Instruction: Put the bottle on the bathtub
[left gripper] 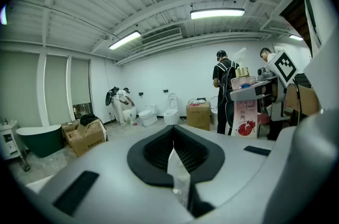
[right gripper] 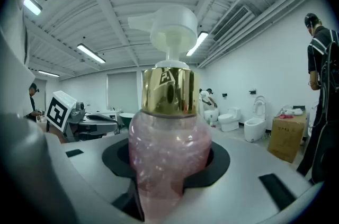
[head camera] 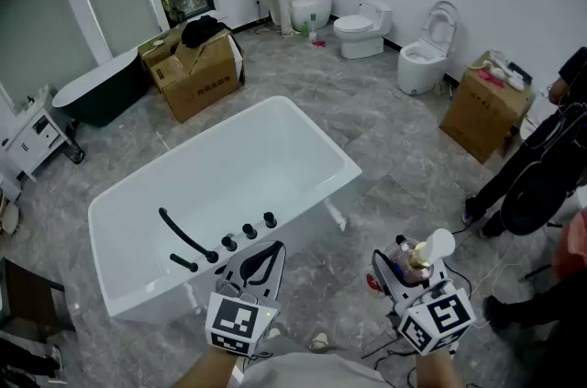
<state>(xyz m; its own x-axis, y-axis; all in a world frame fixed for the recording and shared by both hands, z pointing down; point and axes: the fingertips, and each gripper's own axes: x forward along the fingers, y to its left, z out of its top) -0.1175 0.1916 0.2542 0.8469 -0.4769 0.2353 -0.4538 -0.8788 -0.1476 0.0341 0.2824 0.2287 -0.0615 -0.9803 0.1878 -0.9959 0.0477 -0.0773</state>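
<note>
1. The right gripper clamped the bottle, which stood upright.
2. The bathtub lay ahead and to its left, nearer the left gripper, whose jaws were closed on nothing.

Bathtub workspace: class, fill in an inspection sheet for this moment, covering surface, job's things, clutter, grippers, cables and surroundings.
Surface: white rectangular bathtub on a grey stone floor; black taps on its near rim.
Job's things: pink pump bottle with gold collar, held upright, not yet on the bathtub.
Clutter: brown cardboard box topped with black cloth; second cardboard box at right.
Grippers: left gripper jaws together, empty; right gripper jaws on the bottle.
Cables: thin pale cable on the floor at right.
Surroundings: white toilets, dark freestanding tub, people at back and right.
</note>
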